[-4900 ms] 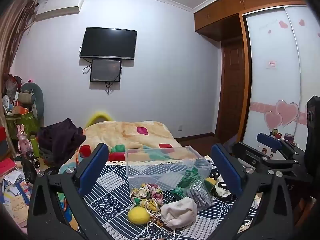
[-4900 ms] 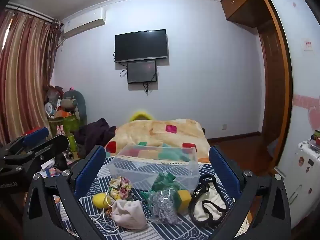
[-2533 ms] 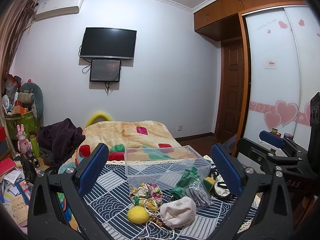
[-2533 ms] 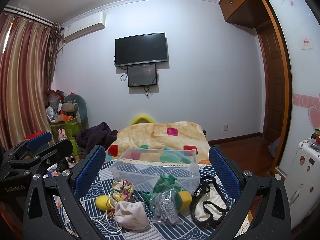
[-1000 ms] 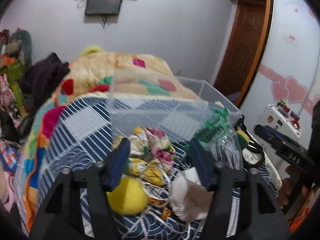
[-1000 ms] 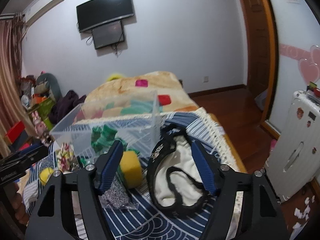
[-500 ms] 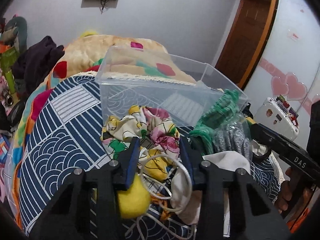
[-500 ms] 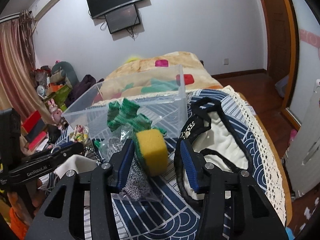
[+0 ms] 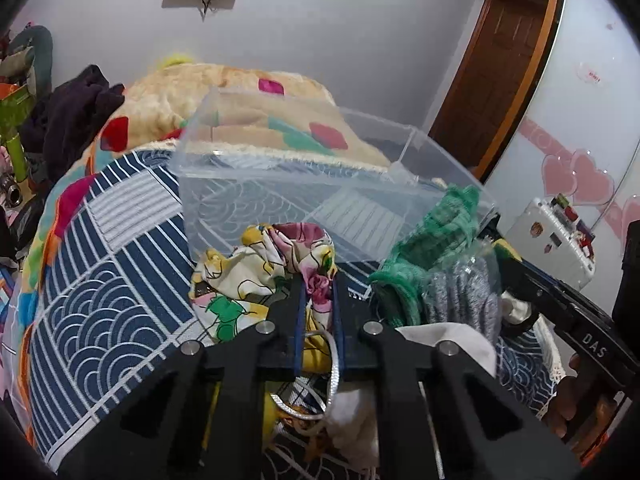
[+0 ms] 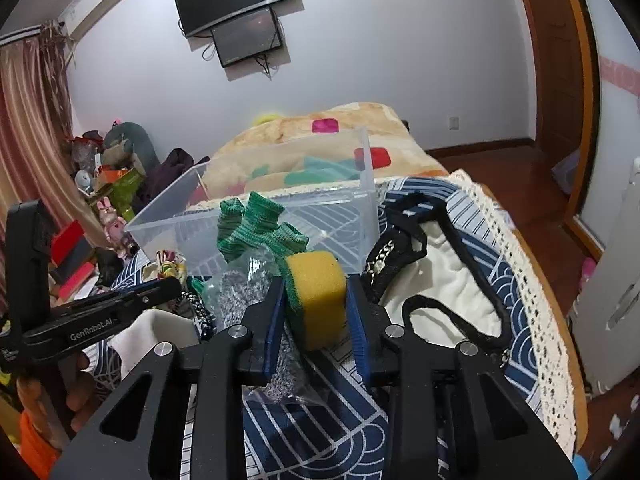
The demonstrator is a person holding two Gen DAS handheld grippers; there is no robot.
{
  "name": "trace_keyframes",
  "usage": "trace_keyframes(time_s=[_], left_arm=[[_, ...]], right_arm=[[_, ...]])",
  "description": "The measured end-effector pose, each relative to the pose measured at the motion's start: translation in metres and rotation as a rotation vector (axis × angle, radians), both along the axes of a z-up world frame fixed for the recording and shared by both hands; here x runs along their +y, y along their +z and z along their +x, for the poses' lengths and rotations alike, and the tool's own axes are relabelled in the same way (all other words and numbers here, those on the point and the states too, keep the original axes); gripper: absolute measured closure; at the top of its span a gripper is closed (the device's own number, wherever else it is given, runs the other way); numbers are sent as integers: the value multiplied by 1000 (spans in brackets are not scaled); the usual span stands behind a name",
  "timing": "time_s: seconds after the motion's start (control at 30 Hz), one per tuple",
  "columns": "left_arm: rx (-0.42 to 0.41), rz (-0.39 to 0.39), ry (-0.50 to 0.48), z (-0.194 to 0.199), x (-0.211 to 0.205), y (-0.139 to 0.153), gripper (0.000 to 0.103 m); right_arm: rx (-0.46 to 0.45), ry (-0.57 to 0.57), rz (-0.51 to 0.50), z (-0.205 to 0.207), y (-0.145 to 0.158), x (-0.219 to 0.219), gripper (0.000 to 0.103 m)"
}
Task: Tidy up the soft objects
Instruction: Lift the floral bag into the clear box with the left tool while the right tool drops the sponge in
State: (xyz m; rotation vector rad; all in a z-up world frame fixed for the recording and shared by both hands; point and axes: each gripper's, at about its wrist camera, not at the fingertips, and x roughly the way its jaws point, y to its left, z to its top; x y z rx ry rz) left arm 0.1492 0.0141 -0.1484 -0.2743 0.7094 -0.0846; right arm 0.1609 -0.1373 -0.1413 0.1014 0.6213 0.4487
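A clear plastic bin [image 9: 328, 184] stands on a blue patterned cloth [image 9: 112, 280]; it also shows in the right wrist view [image 10: 280, 216]. In front of it lie soft things. My left gripper [image 9: 316, 292] is shut on a floral scrunchie [image 9: 280, 264]. My right gripper [image 10: 316, 292] is shut on a yellow sponge [image 10: 318, 296] with a green scouring side. Green knitted cloth [image 10: 256, 228] and a bag of grey fabric [image 10: 240, 292] lie just left of the sponge. A white cloth [image 9: 440, 348] and a white cord [image 9: 316, 376] lie under the left gripper.
A black-rimmed white pouch [image 10: 448, 280] lies right of the sponge. A blanket-covered bed [image 9: 224, 96] is behind the bin. Clutter and dark clothes [image 9: 72, 120] sit at the left. A white suitcase [image 9: 560, 236] and a wardrobe stand at the right.
Both grippers moved down and forward from a high view of the room to the pile. The left jaws closed on the scrunchie and the right jaws closed on the sponge.
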Motion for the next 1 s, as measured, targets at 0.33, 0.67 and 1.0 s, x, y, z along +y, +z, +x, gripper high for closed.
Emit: trace_keyframes(time_s=[0.33, 0.67, 1.0], left_arm=[[-122, -30, 22, -33, 14, 36, 93], [-220, -20, 4, -44, 16, 74, 93], [-256, 52, 56, -15, 23, 91, 93]], right_arm=[[-93, -26, 15, -12, 19, -7, 78], [-199, -45, 51, -21, 48, -14, 78], [-289, -26, 51, -6, 75, 1, 78]])
